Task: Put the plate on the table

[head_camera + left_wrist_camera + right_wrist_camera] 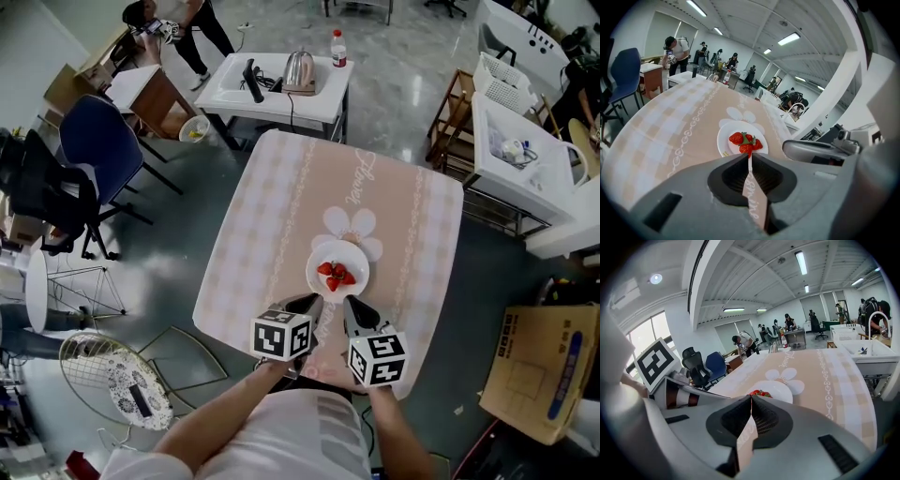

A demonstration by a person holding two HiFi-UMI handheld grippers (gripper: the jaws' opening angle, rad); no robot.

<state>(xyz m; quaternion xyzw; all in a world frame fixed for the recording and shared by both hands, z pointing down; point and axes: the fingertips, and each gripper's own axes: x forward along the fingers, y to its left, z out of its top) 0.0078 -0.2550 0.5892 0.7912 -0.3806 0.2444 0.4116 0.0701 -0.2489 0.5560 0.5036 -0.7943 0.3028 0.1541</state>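
A white plate (337,267) with several strawberries (336,275) rests on the pink patterned table (272,216), just in front of a white flower print. Both grippers hover side by side at the table's near edge, behind the plate and apart from it. My left gripper (309,303) is shut with nothing between its jaws; in the left gripper view its tips (750,156) meet just short of the plate (727,140). My right gripper (354,306) is also shut and empty, its tips (751,397) pointing at the plate (780,391).
Beyond the table stands a white desk with a kettle (298,70) and a bottle (338,47). A blue chair (98,141) is at the left, a cardboard box (544,370) at the right, white shelving (525,150) at the far right. People stand at the back.
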